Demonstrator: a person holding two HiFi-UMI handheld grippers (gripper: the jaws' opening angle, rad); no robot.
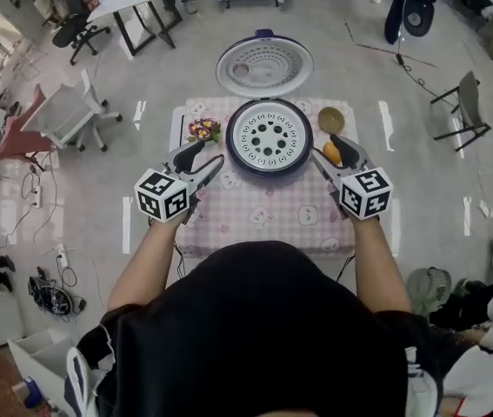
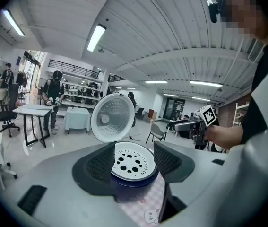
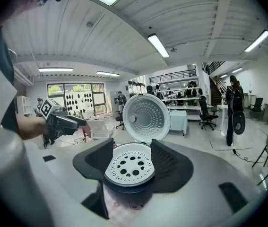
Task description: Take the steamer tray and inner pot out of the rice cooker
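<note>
The dark blue rice cooker (image 1: 268, 170) stands at the far middle of the table with its lid (image 1: 264, 66) tipped open behind it. The white steamer tray (image 1: 269, 135), full of round holes, sits in its top; the inner pot beneath it is hidden. My left gripper (image 1: 206, 160) is open just left of the cooker and aimed at it, so the steamer tray (image 2: 133, 161) shows between its jaws without touching them. My right gripper (image 1: 329, 153) is open just right of the cooker, and the steamer tray (image 3: 130, 164) lies beyond its jaws.
The table wears a pink checked cloth (image 1: 263, 220). A small pot of flowers (image 1: 203, 130) stands left of the cooker; a wooden ladle (image 1: 330, 120) and an orange object (image 1: 333, 153) lie to its right, by my right gripper. Chairs and desks stand on the floor around.
</note>
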